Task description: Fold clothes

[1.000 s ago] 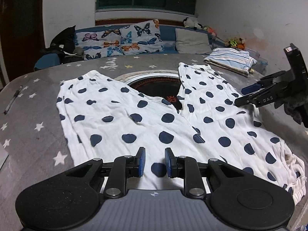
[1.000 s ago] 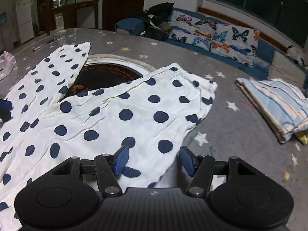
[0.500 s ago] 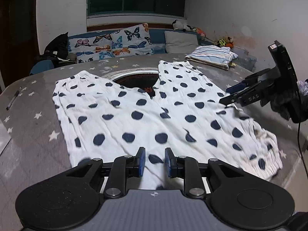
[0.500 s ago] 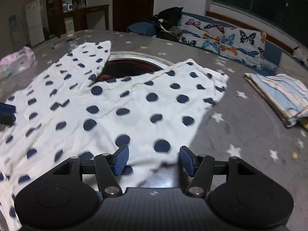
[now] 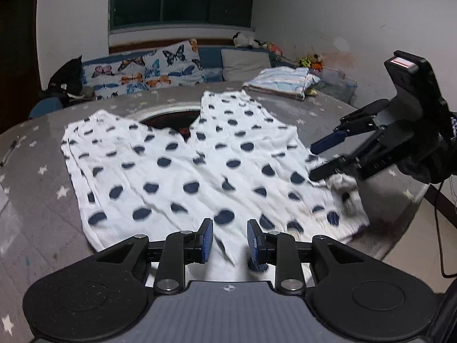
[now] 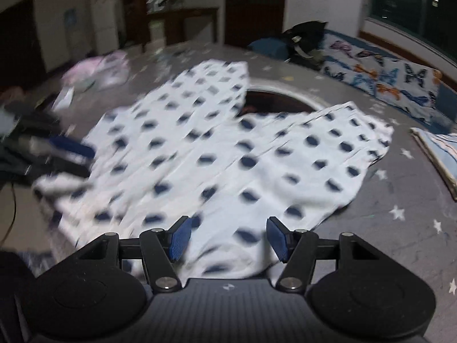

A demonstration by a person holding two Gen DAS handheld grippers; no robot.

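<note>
A: Left gripper (image 5: 230, 238)?
B: Jaws just widened, narrow gap, gripping nothing, over near hem of polka-dot pants (image 5: 182, 168) spread flat on star-print table (image 5: 31, 188).
A: Right gripper (image 6: 228, 238)?
B: Wide apart, empty, above pants' waist edge.

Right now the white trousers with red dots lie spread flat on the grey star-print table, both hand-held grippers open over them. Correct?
One detail is wrong: the dots are dark blue, not red. The left wrist view shows the white trousers spread on the grey star-print table, the left hand-held gripper and right hand-held gripper open over them.
</note>
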